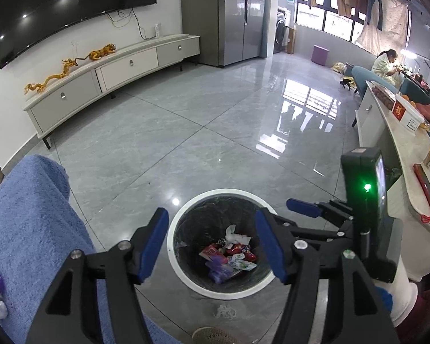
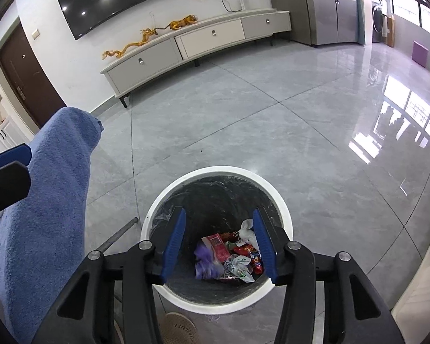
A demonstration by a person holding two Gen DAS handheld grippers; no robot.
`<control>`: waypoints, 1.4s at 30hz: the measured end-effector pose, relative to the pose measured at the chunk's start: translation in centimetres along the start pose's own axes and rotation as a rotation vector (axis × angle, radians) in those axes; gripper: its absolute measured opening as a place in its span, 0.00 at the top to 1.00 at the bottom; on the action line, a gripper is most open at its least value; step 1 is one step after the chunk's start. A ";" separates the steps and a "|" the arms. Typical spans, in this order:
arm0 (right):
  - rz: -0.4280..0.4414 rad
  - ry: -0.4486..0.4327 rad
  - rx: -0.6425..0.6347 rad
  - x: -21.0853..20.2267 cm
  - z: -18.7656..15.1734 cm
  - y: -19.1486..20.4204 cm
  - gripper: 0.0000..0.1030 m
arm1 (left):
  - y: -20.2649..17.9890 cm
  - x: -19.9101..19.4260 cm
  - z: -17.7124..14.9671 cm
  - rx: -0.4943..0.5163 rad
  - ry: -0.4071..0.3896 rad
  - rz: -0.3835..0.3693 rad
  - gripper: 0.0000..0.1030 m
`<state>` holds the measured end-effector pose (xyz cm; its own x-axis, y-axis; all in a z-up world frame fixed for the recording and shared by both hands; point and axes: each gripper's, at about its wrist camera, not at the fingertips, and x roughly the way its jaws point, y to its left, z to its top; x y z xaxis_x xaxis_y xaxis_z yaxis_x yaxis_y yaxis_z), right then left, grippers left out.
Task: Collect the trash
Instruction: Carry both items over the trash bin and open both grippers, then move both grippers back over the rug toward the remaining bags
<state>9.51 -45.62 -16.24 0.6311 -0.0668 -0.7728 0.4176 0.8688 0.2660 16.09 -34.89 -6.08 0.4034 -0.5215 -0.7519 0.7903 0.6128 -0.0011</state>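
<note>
A round white trash bin (image 1: 173, 243) with a black liner stands on the grey tile floor; it also shows in the right wrist view (image 2: 283, 203). Inside lies a pile of trash (image 1: 229, 255): red and white wrappers and a purple bag, seen too in the right wrist view (image 2: 229, 258). My left gripper (image 1: 212, 246) is open and empty above the bin. My right gripper (image 2: 219, 246) is open and empty right over the bin's mouth; it shows in the left wrist view (image 1: 301, 207) at the right.
A blue towel (image 1: 28, 229) covers a surface at the left. A small white scrap (image 1: 225, 312) lies on the floor in front of the bin. A slipper (image 2: 180, 329) is near the bin. A white counter (image 1: 398, 154) stands at the right, a TV cabinet (image 1: 106, 74) far back.
</note>
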 end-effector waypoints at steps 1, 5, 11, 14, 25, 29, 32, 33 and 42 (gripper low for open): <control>0.002 -0.008 0.000 -0.5 0.0 0.0 0.53 | 0.1 -0.4 -0.1 0.001 -0.004 0.007 0.40; 0.011 -0.037 -0.010 -2.2 0.1 0.6 0.53 | 0.5 -2.1 -0.7 0.001 -0.020 0.028 0.40; 0.023 -0.082 -0.041 -5.3 -0.1 2.2 0.53 | 1.2 -5.1 -1.7 -0.006 -0.052 0.046 0.40; 0.031 -0.105 -0.051 -6.7 0.0 3.0 0.53 | 1.6 -6.6 -2.3 -0.014 -0.065 0.047 0.40; 0.062 -0.166 -0.118 -10.9 0.0 7.1 0.53 | 3.9 -11.3 -4.1 -0.058 -0.120 0.066 0.40; 0.075 -0.179 -0.150 -12.0 -0.1 9.2 0.53 | 5.4 -13.2 -5.2 -0.087 -0.142 0.079 0.40; 0.089 -0.185 -0.185 -12.7 -0.2 11.0 0.53 | 6.8 -14.7 -6.0 -0.112 -0.159 0.092 0.40; 0.093 -0.187 -0.200 -13.0 -0.2 11.7 0.53 | 7.3 -15.1 -6.4 -0.122 -0.163 0.097 0.40; 0.165 -0.184 -0.322 -13.6 -0.5 18.7 0.53 | 15.3 -18.8 -11.8 -0.274 -0.177 0.183 0.40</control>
<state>8.43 -28.25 -1.06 0.7915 0.0252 -0.6106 0.0931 0.9825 0.1612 15.13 -8.71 0.24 0.6192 -0.4682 -0.6304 0.5544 0.8292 -0.0714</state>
